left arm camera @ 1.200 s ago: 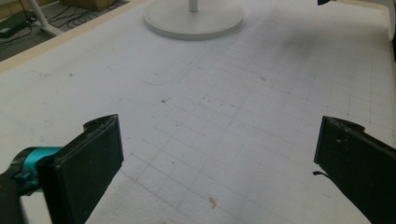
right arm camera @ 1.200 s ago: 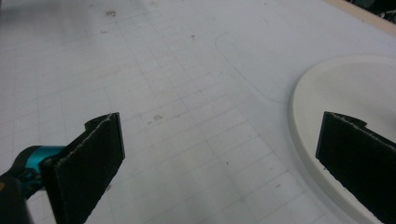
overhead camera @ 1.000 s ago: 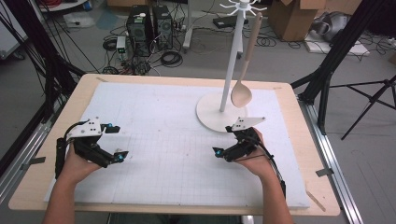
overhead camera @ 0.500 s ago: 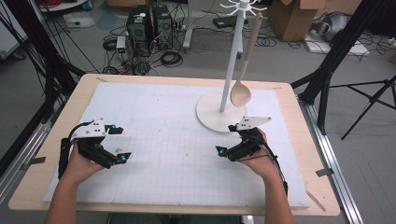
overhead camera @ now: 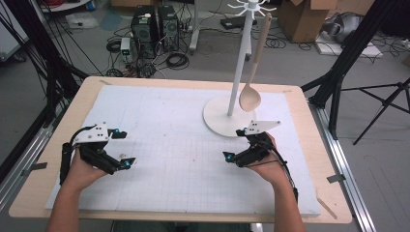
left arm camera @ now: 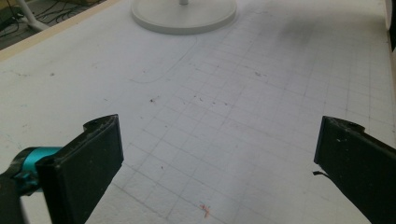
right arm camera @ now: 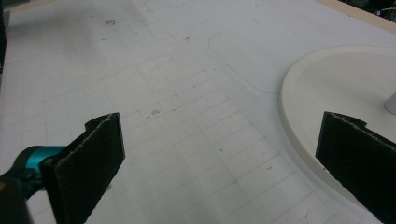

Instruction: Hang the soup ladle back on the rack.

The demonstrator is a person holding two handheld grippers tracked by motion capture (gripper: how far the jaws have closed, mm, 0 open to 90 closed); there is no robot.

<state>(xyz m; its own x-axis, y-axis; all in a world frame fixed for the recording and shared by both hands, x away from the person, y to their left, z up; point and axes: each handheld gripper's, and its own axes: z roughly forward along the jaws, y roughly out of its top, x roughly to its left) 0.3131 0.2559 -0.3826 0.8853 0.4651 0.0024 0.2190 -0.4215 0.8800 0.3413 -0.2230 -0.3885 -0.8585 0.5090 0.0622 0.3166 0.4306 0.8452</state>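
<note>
grey floor up top, a black computer tower (overhead camera: 151,29) upper left amid tangled cables (overhead camera: 176,60), cardboard boxes (overhead camera: 302,19) upper right, a black tripod (overhead camera: 382,96) at right.

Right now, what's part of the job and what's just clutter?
In play:
wooden spoon hanging on the white hook stand
left gripper, open
right gripper, open

Lying about:
computer tower on the floor
cardboard boxes
coiled cables
</note>
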